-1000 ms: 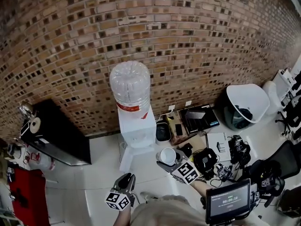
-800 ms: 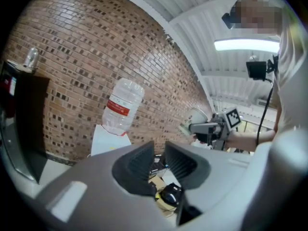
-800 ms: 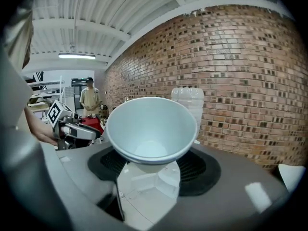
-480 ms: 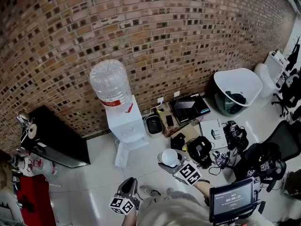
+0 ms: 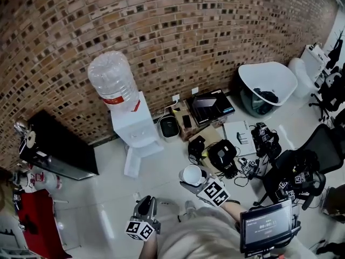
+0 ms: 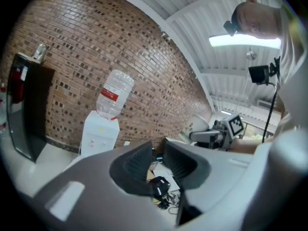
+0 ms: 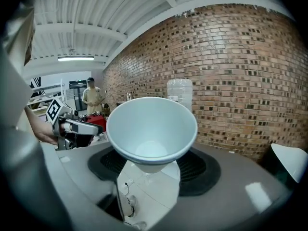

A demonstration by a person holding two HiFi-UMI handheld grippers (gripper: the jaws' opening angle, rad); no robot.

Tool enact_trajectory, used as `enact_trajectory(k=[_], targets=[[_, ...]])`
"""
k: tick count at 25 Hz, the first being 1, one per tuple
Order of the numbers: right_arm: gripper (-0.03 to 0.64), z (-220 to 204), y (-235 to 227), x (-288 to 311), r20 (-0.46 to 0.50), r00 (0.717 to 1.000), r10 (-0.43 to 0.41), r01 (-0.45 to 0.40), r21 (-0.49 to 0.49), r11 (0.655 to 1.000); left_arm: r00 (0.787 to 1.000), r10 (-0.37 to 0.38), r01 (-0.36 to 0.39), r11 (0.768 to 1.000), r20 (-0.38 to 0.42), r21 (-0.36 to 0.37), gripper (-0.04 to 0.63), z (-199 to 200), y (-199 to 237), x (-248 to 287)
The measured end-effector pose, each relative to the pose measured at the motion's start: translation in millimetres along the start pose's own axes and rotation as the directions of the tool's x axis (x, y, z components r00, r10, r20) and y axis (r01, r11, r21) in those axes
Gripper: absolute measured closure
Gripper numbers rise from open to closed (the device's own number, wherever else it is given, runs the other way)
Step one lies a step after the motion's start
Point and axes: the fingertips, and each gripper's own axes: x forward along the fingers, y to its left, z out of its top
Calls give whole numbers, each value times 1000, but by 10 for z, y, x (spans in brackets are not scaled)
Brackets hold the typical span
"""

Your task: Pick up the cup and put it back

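A white paper cup (image 5: pixel 192 174) sits upright between the jaws of my right gripper (image 5: pixel 191 179), which is shut on its lower part. In the right gripper view the cup (image 7: pixel 151 129) fills the middle, empty inside, with the right gripper (image 7: pixel 153 166) clamped below its rim. My left gripper (image 5: pixel 144 205) hangs lower left over the white floor. Its jaws (image 6: pixel 156 160) stand a narrow gap apart, have just been opening, and hold nothing. The white water dispenser (image 5: pixel 135 128) with its clear bottle (image 5: pixel 110 82) stands against the brick wall, well apart from both grippers.
A black cabinet (image 5: pixel 59 152) stands at the left wall. Bags, cables and boxes (image 5: pixel 223 155) litter the floor right of the cup. A white tub (image 5: pixel 267 85), a black office chair (image 5: pixel 323 150) and a screen (image 5: pixel 264 228) lie to the right. A person (image 7: pixel 91 97) stands far off.
Both grippers have drawn back from the water dispenser, which now sits further up and left in the head view. The cup stays in the right gripper.
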Motion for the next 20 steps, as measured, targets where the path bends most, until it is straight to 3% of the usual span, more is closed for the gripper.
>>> enact_trajectory(k=[6,9,12,20], targets=[[302,-306,-24,-16,-45,999,13,-12,28,1000,1000,18,-18,999,-11,-44,518,-120,-43,65],[302,-396,-57,39,-65,998,11,-8,34,999,999,-18,17,999,-48,-36,517,-161,-48,154],[302,-353,-142,188,-65,998,-3,7,55,998,997,-39,36,998,-69,-46,489,-82,141,284],[302,-73,-143,718,-59,998,-12,18,94,995,992,-85,81,996,-91,-47,492,351,549,474]])
